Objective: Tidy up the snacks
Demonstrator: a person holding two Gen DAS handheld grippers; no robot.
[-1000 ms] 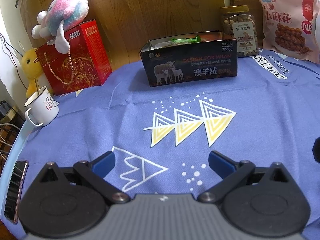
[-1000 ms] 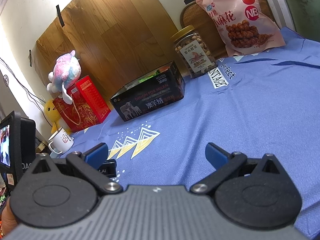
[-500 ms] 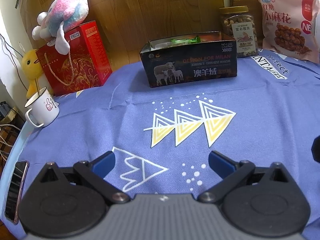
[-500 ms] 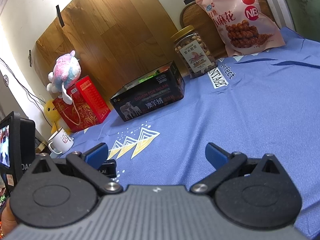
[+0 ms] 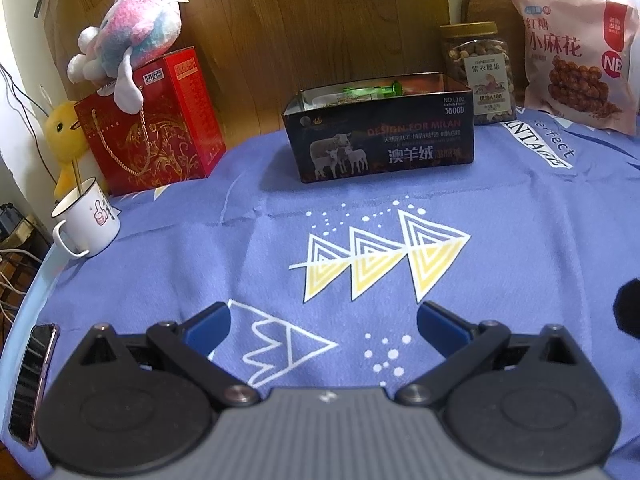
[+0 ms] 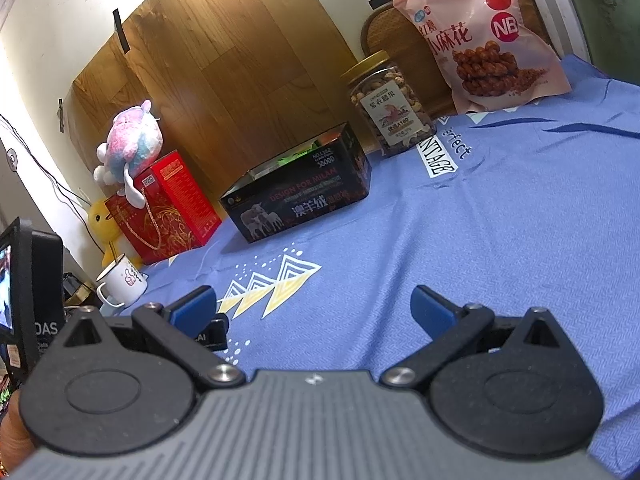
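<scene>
A dark open box (image 5: 384,136) with sheep printed on its side stands at the back of the blue cloth, with green-wrapped snacks (image 5: 372,91) inside; it also shows in the right wrist view (image 6: 300,196). A clear jar of nuts (image 5: 480,76) (image 6: 390,108) and a pink snack bag (image 5: 576,52) (image 6: 480,36) stand to its right. My left gripper (image 5: 324,324) is open and empty, low over the cloth, well in front of the box. My right gripper (image 6: 314,306) is open and empty.
A red gift box (image 5: 152,124) with a plush toy (image 5: 132,40) on it stands at the back left, beside a yellow duck (image 5: 66,132) and a white mug (image 5: 86,220). A phone (image 5: 32,380) lies at the table's left edge. The left gripper's camera unit (image 6: 28,300) is close by.
</scene>
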